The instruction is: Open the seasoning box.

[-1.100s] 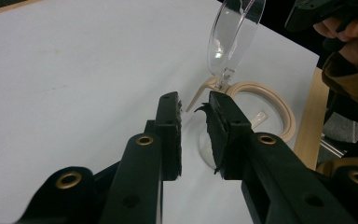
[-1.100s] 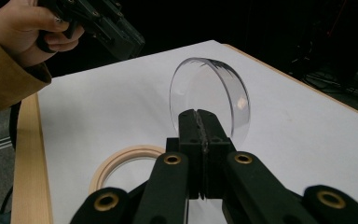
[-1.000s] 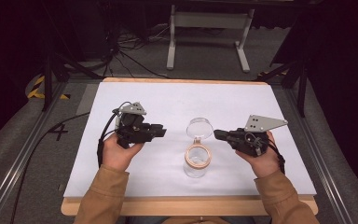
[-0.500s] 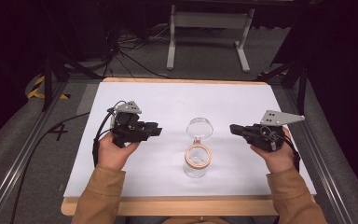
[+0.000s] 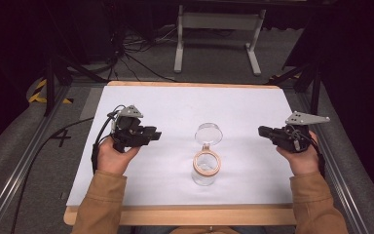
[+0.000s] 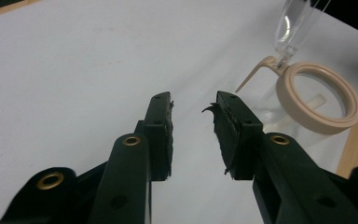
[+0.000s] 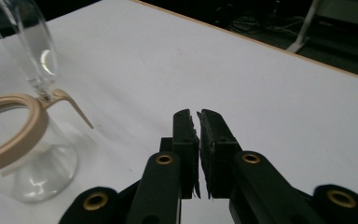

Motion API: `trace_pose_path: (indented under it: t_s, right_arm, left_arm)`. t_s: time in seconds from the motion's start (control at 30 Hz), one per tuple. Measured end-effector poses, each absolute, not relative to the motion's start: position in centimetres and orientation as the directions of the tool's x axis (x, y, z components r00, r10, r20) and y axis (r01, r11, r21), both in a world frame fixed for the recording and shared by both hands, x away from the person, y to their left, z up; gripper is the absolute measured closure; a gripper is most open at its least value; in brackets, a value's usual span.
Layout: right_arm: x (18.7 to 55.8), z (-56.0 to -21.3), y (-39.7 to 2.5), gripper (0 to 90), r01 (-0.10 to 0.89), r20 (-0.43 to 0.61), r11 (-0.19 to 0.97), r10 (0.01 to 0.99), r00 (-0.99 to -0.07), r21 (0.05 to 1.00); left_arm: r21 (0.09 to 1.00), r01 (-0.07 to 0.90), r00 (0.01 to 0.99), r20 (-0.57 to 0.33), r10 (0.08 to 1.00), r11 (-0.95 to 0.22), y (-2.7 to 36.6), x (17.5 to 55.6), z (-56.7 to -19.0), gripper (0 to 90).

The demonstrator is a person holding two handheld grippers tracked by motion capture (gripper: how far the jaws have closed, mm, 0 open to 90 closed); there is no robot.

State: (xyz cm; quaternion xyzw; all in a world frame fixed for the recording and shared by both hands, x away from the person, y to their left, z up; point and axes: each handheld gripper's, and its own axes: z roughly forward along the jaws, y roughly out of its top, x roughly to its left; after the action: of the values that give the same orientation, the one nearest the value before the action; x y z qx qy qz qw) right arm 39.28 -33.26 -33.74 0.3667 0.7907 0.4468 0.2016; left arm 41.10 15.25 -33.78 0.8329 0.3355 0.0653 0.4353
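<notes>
Glass jar (image 5: 204,168) with beige ring and clear lid swung up, standing on white worktop (image 5: 185,107), slightly toward 6 o'clock from the middle. Left hand-held gripper (image 5: 151,135) at 9 o'clock of the jar, well apart, jaws parted and empty. Right hand-held gripper (image 5: 264,130) at 3 o'clock of it, well apart too, jaws together on nothing.

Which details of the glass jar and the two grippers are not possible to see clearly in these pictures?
- Glass jar lid: top cut off by the upper edge in both gripper views.
- Jar's left side: cut off by the left edge in the right gripper view.
- Right gripper jaws: too small in the high view.
- Left gripper body: blurred, cut off below.
</notes>
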Motion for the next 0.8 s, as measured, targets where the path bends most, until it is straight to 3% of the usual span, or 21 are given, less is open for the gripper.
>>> trace_pose_path:
  t_s: [0.6,0.8]
  right_arm:
    - [41.5,-37.7,-35.4,83.0,0.567,0.039,0.345,0.83,-0.556,0.748]
    - [42.4,-39.9,-35.2,81.3,0.688,0.099,0.36,0.841,-0.531,0.63]
  left_arm:
    - [0.742,0.542,0.744,-0.206,0.636,-0.394,15.7,42.1,-35.4,66.8]
    - [0.72,0.574,0.733,-0.24,0.637,-0.389,15.6,42.6,-36.2,66.2]
